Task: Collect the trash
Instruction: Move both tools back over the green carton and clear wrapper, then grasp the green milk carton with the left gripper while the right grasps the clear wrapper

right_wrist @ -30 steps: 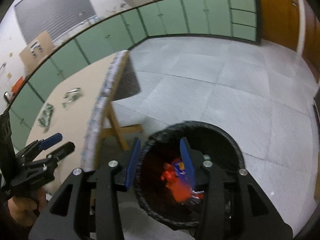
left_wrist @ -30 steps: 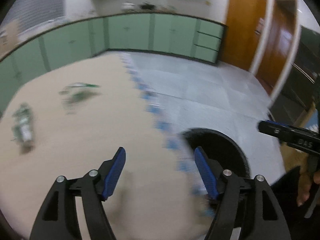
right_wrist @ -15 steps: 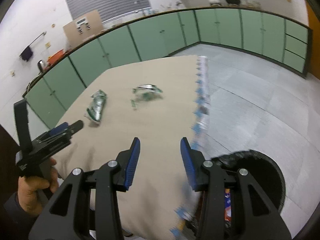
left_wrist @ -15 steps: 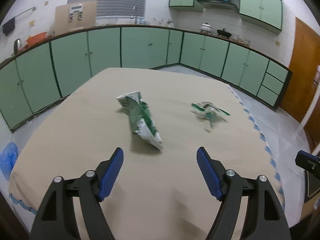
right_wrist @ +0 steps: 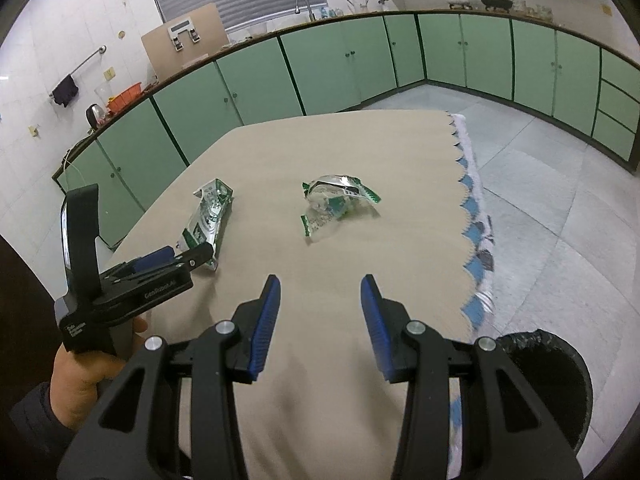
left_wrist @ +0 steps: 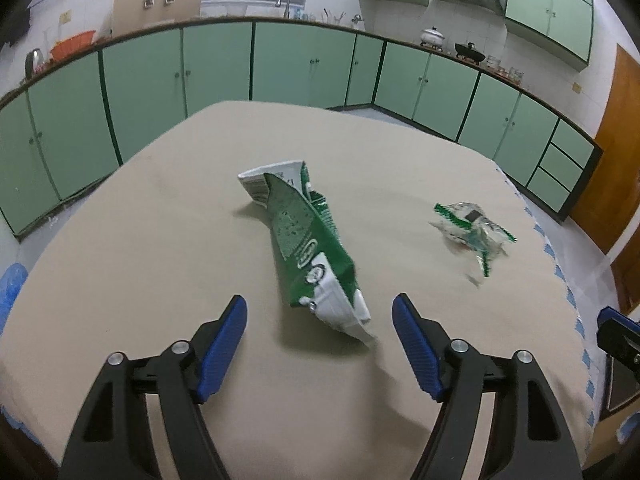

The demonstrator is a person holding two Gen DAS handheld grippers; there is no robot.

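A long crumpled green and white snack bag [left_wrist: 308, 248] lies on the beige tablecloth [left_wrist: 140, 264]. My left gripper [left_wrist: 320, 320] is open and empty, its jaws on either side of the bag's near end, just short of it. A smaller crumpled clear and green wrapper [left_wrist: 470, 226] lies to the right. In the right wrist view the bag [right_wrist: 208, 216] and the wrapper [right_wrist: 334, 200] both show, with the left gripper [right_wrist: 176, 254] at the bag's near end. My right gripper [right_wrist: 318, 304] is open and empty above the table's near part.
A black trash bin [right_wrist: 548, 380] stands on the tiled floor off the table's right edge. The tablecloth's blue scalloped hem [right_wrist: 474, 240] hangs there. Green cabinets [left_wrist: 300, 68] line the walls. A wooden door [left_wrist: 612, 148] is at right.
Both grippers swung away from the bin to face the table. The left gripper closed in on the green bag, which now sits between its open jaws. The right gripper moved over the table.
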